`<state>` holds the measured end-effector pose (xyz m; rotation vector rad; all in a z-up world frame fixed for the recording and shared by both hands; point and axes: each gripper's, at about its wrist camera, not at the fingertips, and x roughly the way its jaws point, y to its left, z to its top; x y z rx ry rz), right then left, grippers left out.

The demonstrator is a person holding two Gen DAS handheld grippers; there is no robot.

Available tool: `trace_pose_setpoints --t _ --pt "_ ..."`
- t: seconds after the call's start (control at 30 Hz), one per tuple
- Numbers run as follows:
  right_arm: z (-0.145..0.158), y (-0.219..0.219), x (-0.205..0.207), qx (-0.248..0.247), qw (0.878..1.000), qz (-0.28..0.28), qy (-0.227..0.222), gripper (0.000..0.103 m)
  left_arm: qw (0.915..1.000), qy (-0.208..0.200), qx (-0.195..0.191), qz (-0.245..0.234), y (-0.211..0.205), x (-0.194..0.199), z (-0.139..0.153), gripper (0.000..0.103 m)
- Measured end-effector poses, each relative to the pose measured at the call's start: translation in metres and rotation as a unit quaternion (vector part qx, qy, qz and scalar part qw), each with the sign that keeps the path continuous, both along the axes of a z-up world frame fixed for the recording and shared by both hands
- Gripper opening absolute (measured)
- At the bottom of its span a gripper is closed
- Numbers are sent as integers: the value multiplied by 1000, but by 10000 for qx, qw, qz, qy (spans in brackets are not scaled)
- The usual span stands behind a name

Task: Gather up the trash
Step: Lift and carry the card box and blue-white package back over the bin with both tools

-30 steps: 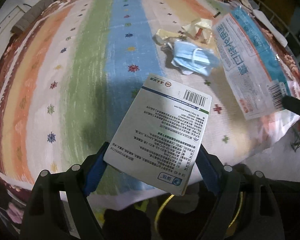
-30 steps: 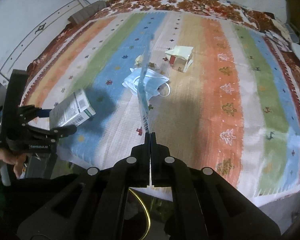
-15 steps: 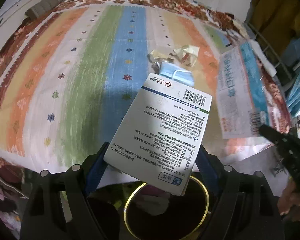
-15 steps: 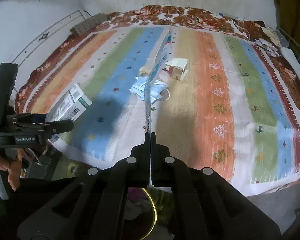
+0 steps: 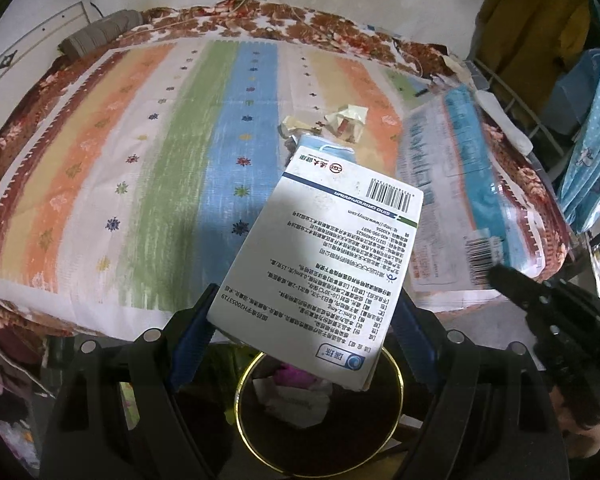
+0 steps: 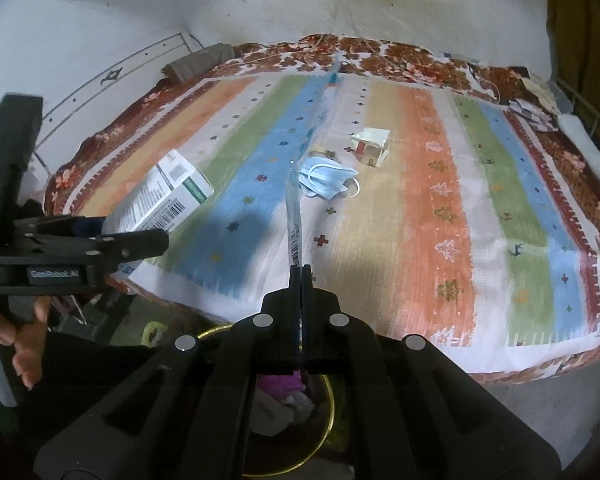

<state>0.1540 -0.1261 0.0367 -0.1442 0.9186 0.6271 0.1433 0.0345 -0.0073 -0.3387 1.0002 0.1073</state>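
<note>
My left gripper [image 5: 304, 308] is shut on a white medicine box [image 5: 320, 272], its blue pads pressing the box's two sides. The box hangs over a dark bin with a gold rim [image 5: 240, 384] that holds some rubbish. My right gripper [image 6: 301, 270] is shut on a flat blue and white plastic wrapper [image 6: 294, 200], seen edge-on here and broadside in the left wrist view [image 5: 452, 200]. On the striped blanket [image 6: 440, 208] lie a blue face mask [image 6: 328, 178] and a crumpled yellow paper carton [image 6: 374, 144]. In the right wrist view the left gripper [image 6: 140, 236] carries the box [image 6: 160, 196].
The bin's rim [image 6: 328, 412] sits on the floor just off the bed's near edge. A folded grey cloth [image 6: 196, 64] lies at the bed's far left corner. Hung clothing [image 5: 540, 20] and a metal rail stand to the right. A hand [image 6: 20, 344] grips the left tool.
Both grippers have drawn back from the bed and risen, each keeping its load. The bin has come into view beneath them, and the mask and carton look farther off.
</note>
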Motion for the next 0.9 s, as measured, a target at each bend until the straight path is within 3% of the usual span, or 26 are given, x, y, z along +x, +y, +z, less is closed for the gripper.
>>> trace_pose_setpoints --t 0.33,0.9 --pt "-7 -10 -36 59 9999 89 -8 0 9995 -240 -197 88 -9 -34 -1 81" --pt "-42 -12 -100 -144 9990 374 222 0 9994 -97 -329 103 -34 -71 -28 81"
